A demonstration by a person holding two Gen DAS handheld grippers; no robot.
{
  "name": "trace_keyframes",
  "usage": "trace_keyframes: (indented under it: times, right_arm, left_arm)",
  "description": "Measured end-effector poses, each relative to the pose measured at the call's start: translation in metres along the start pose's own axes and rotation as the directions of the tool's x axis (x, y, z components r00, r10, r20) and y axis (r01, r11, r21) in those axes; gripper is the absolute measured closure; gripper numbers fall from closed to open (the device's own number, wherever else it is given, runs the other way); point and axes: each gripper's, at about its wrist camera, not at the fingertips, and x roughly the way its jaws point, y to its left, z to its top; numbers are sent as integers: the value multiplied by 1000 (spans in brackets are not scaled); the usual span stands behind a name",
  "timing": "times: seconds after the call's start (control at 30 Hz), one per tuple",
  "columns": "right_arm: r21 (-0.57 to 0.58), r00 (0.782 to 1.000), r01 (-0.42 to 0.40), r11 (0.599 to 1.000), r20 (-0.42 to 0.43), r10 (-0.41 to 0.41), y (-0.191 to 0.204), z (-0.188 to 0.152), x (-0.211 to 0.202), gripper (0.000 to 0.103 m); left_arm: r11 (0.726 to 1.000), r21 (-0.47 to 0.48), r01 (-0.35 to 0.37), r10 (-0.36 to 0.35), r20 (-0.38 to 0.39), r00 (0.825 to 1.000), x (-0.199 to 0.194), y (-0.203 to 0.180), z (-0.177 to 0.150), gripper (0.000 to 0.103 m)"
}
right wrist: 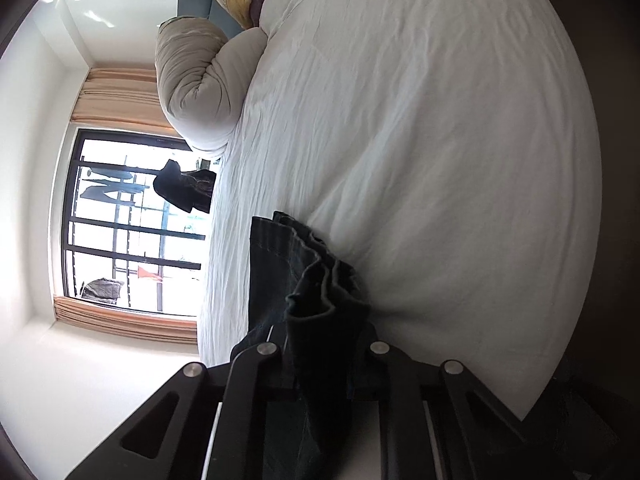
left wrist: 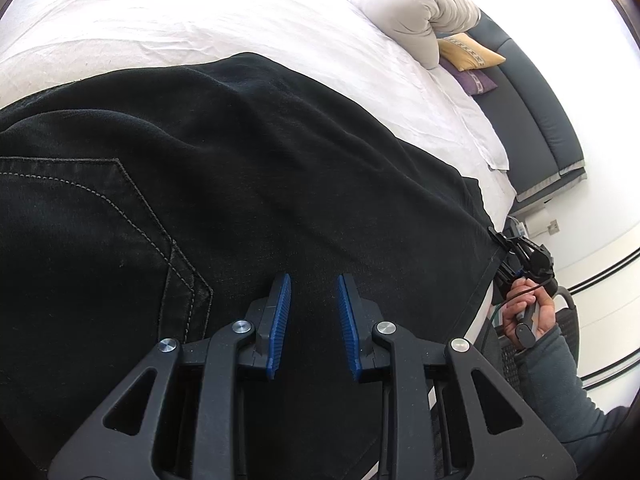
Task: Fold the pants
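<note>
Black pants [left wrist: 240,168] lie lengthwise across the bed [left wrist: 160,20]; the right gripper [right wrist: 326,344] pinches their bunched hem at the bed's edge, while the left gripper [left wrist: 313,300], jaws slightly apart and empty, hovers beside the back pocket [left wrist: 100,220].

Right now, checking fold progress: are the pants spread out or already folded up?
Mostly spread: the pants lie broad across the bed sheet, back pocket showing, while the right gripper pinches the bunched hems.

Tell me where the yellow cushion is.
The yellow cushion lies at the head of the bed, upper right in the left wrist view, between the rolled beige duvet and a purple cushion.
</note>
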Motion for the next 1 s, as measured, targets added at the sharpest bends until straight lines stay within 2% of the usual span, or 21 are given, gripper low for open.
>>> trace_keyframes:
  times: [0.33,0.57,0.63,0.67,0.7,0.73,0.77,0.8,0.9,0.97,1.0]
  right_arm:
    - [-22,998,-6,1000,57,7,16,-6,-9,93]
    - [-141,997,26,990,69,-16,60,-15,-16,94]
    - [-227,998,40,973,65,-26,87,-26,-16,94]
    - [-287,998,51,957,59,-35,104,-34,-15,94]
    - [-357,998,60,932,48,-46,123,-46,-12,94]
    - [-434,998,58,899,27,-51,143,-62,-7,94]
    - [-513,998,55,857,3,-63,163,-80,-1,94]
    - [-603,996,46,797,-30,-80,184,-105,6,94]
    - [-828,977,-42,560,-150,-148,226,-200,28,94]
    - [-916,954,-121,382,-214,-212,231,-267,42,95]
    - [-937,941,-142,320,-228,-251,226,-293,50,95]
  left_arm:
    - [999,-48,13,-13,5,1000,-9,7,-1,79]
    - [995,-95,17,-14,25,1000,-18,13,-1,79]
    - [991,-128,38,-32,43,999,-23,19,-1,68]
    - [989,-141,55,-47,57,997,-27,22,-2,49]
    - [985,-152,77,-65,78,995,-32,23,-2,40]
    - [984,-160,85,-71,93,993,-36,23,-1,37]
    - [982,-163,94,-78,101,992,-39,24,-1,32]
    - [980,-167,106,-89,108,990,-42,24,0,29]
    - [966,-205,155,-130,132,983,-49,31,0,27]
    - [951,-247,187,-156,139,978,-51,38,-2,26]
    - [946,-259,197,-165,139,976,-51,40,-3,26]
